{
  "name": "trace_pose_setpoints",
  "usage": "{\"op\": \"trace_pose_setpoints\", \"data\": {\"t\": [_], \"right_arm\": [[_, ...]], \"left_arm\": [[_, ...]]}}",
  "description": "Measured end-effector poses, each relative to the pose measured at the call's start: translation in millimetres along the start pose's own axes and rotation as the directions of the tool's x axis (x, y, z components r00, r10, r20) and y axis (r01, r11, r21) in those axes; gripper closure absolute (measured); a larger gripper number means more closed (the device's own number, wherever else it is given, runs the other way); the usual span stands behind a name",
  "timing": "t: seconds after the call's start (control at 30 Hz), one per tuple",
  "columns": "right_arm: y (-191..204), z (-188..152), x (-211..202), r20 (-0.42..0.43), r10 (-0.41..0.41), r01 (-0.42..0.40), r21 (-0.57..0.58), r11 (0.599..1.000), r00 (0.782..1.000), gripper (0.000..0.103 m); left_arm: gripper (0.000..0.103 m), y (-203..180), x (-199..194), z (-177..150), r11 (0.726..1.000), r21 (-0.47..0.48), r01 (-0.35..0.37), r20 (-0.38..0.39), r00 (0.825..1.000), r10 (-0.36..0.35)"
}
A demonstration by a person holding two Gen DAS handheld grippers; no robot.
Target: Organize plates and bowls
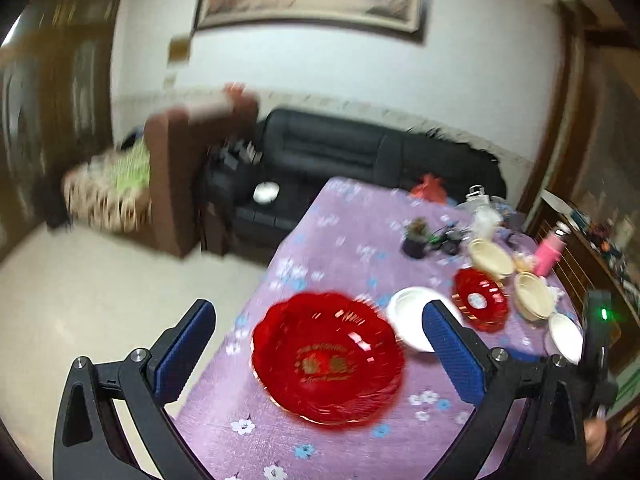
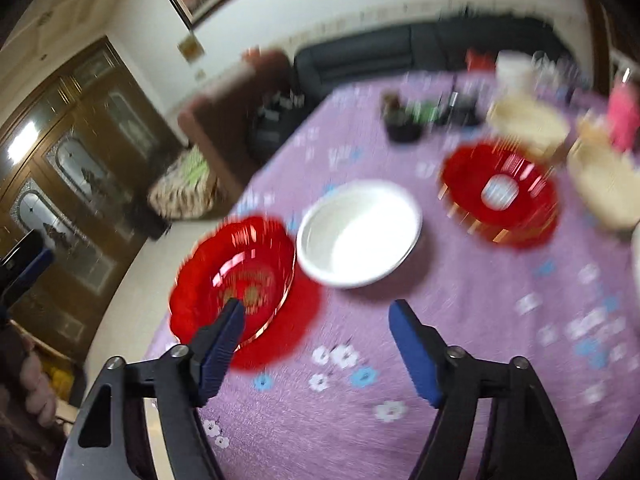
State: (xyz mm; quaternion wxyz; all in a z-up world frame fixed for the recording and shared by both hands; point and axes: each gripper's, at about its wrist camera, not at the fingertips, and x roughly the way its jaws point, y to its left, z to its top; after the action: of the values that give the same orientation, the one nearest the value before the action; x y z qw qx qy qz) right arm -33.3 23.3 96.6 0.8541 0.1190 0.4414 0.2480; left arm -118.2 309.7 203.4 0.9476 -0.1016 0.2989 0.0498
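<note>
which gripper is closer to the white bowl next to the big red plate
Right, probably. The right gripper hangs open just before the white bowl; the left gripper is open over the red plate beside it.

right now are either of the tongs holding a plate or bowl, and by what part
Nothing is held. The left tongs are open above the near red plate, and the right tongs are open over the tablecloth, gripping nothing.

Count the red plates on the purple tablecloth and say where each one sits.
2. The near red plate lies at the table's left edge beside the white bowl; the far red plate sits beyond that bowl, beside the cream bowls. Others may be out of view.
</note>
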Motion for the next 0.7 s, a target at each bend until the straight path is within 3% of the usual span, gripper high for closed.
{"op": "trace_pose_setpoints", "data": {"t": [0.17,0.37,0.47,0.57,0.63,0.7], "right_arm": [[10,-9,53,-0.076,0.048,-0.048,0.003,0.999,0.996,0.025],[23,-5,101,-0.133,0.051,-0.05,0.013,0.999,0.99,0.025],[24,-2,116,-0.161,0.037,-0.035,0.02,0.999,0.986,0.034],[22,2,128,-0.17,0.031,-0.027,0.028,0.999,0.985,0.043],[23,4,132,-0.182,0.035,-0.028,0.036,0.999,0.983,0.053],[25,4,138,-0.198,0.041,-0.035,0.03,0.999,0.979,0.072]], "left_arm": [[0.003,42,70,-20,0.996,-0.076,-0.048,-0.12,0.992,0.038],[0.011,64,128,-38,0.991,-0.132,-0.028,-0.236,0.972,-0.004],[0.017,65,152,-44,0.993,-0.119,-0.018,-0.287,0.958,-0.017],[0.034,60,172,-49,0.994,-0.107,0.003,-0.33,0.943,-0.039],[0.052,57,183,-53,0.994,-0.106,0.023,-0.361,0.931,-0.06],[0.06,54,188,-56,0.997,-0.081,0.001,-0.371,0.928,-0.031]]}}
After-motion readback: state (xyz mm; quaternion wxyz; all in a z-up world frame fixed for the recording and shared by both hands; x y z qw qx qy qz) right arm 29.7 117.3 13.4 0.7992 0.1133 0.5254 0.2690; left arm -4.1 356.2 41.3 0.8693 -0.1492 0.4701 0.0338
